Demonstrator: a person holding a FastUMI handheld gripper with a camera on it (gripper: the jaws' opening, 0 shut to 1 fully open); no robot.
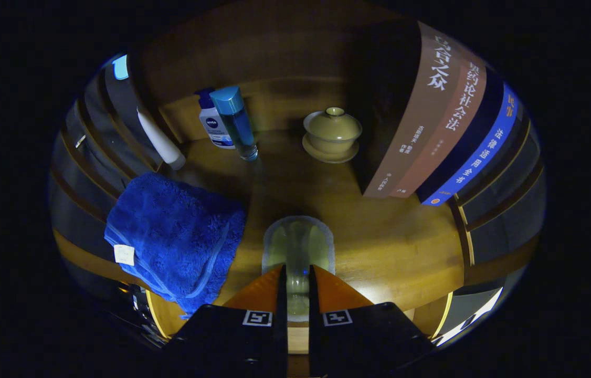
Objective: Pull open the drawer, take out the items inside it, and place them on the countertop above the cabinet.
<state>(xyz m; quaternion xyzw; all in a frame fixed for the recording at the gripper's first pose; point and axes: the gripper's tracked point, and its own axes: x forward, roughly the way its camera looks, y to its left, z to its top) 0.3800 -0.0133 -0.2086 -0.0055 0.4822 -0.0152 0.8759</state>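
Gripper view: tongs [296, 273] clenched on small clear glass cup [298, 251], held over brown wooden surface [390, 236], blue terry towel [177, 239] at nine o'clock. Likely light, rigid, slippery, breakable; best gripped at rim wall, set down gently.

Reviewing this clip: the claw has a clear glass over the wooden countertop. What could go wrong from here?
1. The claw grips the clear glass by a narrow pinch; it may slip or tip on release.
2. The blue towel lies close beside the glass, draped over the countertop edge; a sideways move could snag it.
3. Pushing further ahead risks bumping the blue-capped bottle or lidded cup.
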